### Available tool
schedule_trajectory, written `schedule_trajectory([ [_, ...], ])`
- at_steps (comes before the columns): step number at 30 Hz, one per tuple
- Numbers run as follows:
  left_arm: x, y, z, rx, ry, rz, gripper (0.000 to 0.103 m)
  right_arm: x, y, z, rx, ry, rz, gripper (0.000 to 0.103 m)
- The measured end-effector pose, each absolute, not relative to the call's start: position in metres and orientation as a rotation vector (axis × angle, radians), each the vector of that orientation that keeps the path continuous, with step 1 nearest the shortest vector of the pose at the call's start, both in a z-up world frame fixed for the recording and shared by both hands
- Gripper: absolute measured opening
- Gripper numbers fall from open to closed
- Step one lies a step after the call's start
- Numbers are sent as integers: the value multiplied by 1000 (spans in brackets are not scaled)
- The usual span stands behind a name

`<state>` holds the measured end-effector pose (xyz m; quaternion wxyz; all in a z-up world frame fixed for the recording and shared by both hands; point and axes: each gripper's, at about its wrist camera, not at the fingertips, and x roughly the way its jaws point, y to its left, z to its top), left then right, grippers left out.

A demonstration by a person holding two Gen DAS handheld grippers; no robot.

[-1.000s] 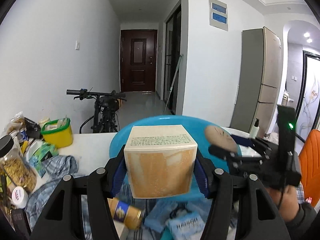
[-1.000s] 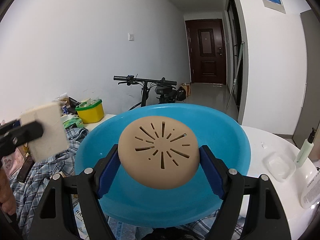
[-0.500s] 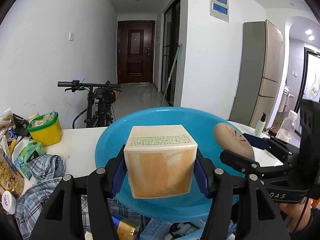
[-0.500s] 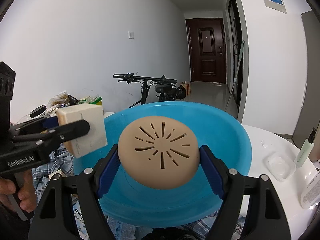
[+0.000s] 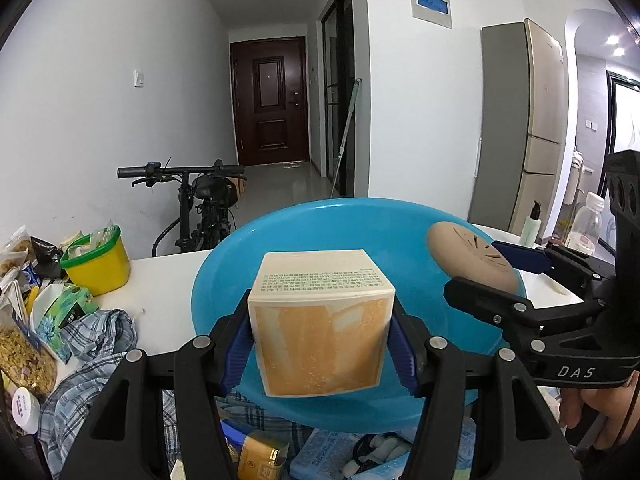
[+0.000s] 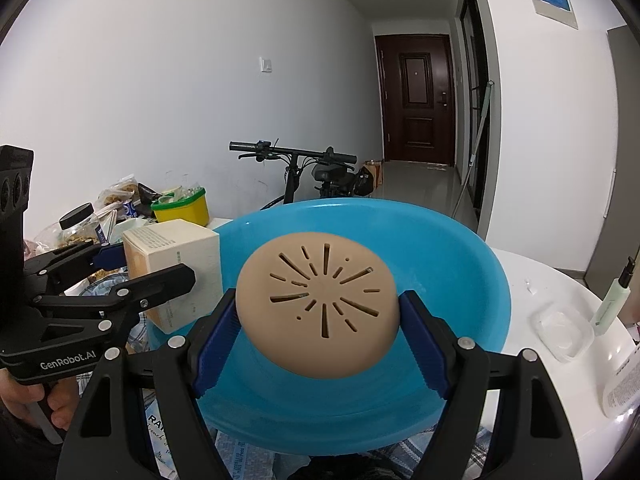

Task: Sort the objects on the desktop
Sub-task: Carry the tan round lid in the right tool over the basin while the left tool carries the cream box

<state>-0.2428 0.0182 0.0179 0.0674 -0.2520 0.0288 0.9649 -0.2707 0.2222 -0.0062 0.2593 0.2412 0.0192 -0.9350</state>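
My left gripper (image 5: pixel 320 344) is shut on a cream and orange box (image 5: pixel 320 320) and holds it above the near left part of a big blue basin (image 5: pixel 304 236). My right gripper (image 6: pixel 320 316) is shut on a tan round slotted disc (image 6: pixel 316 312), held over the basin (image 6: pixel 460 280). The disc (image 5: pixel 468 256) and right gripper (image 5: pixel 500 280) show at the right in the left wrist view. The box (image 6: pixel 176 264) and left gripper (image 6: pixel 140 272) show at the left in the right wrist view.
The white table (image 5: pixel 160 280) carries a yellow tub with green rim (image 5: pixel 98 264), snack bags, a jar (image 6: pixel 78 224) and a plaid cloth (image 5: pixel 88 344) at left. A clear plastic container (image 6: pixel 562 332) and bottles (image 6: pixel 608 300) stand at right. Packets and a gold can (image 5: pixel 260 456) lie under the basin's front.
Both grippers have moved closer together over the basin, each still holding its object. The left gripper with the box has shifted right and forward, towards the disc.
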Motion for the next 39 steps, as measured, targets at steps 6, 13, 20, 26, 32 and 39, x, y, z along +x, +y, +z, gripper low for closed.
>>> schedule_trajectory([
  [6,-243,18,17,-763,86,2912,62,-271,220,-7,656,62,-2533,78],
  [13,-240,21,16,-773,101,2908,62,-272,219,-9,663,72,-2531,78],
  [20,-239,20,15,-774,87,2912,62,-271,218,-9,660,77,-2530,78],
  [26,-238,20,15,-772,85,2913,62,-271,218,-9,662,80,-2532,78],
  [32,-236,20,15,-759,83,2922,62,-270,219,-7,656,81,-2529,78],
  [39,-237,20,14,-767,75,2923,62,-269,215,-10,660,91,-2527,78],
])
